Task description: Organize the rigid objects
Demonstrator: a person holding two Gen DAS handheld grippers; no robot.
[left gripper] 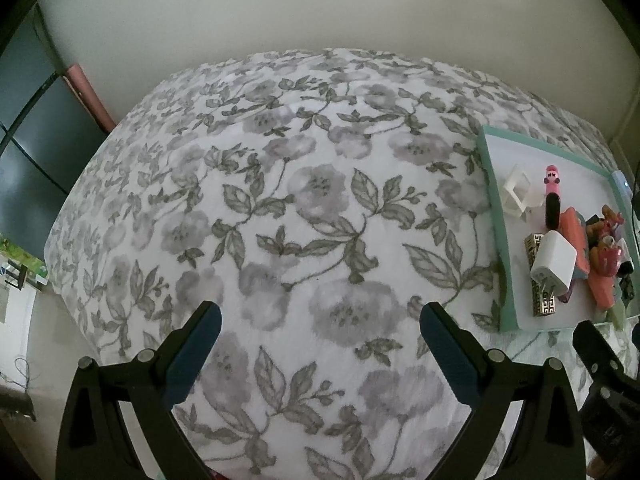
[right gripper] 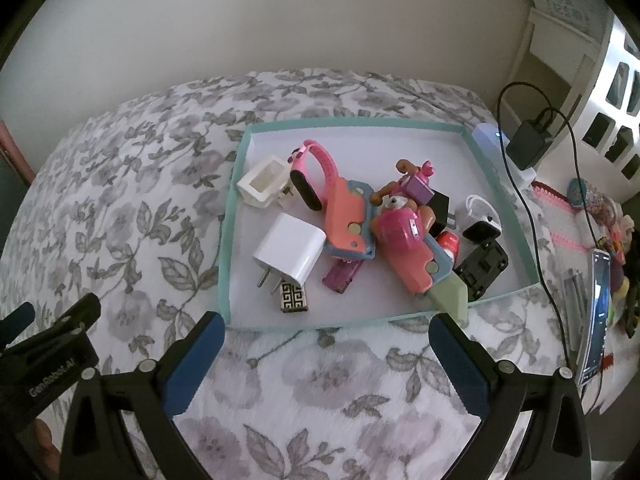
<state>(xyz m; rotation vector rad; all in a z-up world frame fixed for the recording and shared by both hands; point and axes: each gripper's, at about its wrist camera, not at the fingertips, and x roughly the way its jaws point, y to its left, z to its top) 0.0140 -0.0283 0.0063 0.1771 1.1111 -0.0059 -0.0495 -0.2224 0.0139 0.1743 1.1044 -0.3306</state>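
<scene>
A shallow teal-rimmed tray (right gripper: 234, 216) lies on the floral bedspread and holds a heap of small rigid things: a white plug charger (right gripper: 290, 254), a pink smartwatch (right gripper: 310, 176), a white open box (right gripper: 264, 182), two coral-and-blue toy cutters (right gripper: 346, 216), a pink toy figure (right gripper: 398, 224), black adapters (right gripper: 482, 266), a patterned black-and-gold block (right gripper: 294, 298). My right gripper (right gripper: 326, 334) is open and empty just in front of the tray. My left gripper (left gripper: 320, 320) is open and empty over bare bedspread, left of the tray (left gripper: 490, 184).
The floral bedspread (left gripper: 280, 200) covers the whole surface. A black charger with cables (right gripper: 528, 140) and a phone (right gripper: 598, 312) lie right of the tray. A dark cabinet (left gripper: 28, 120) stands at far left. The left gripper shows at the right view's lower left (right gripper: 48, 344).
</scene>
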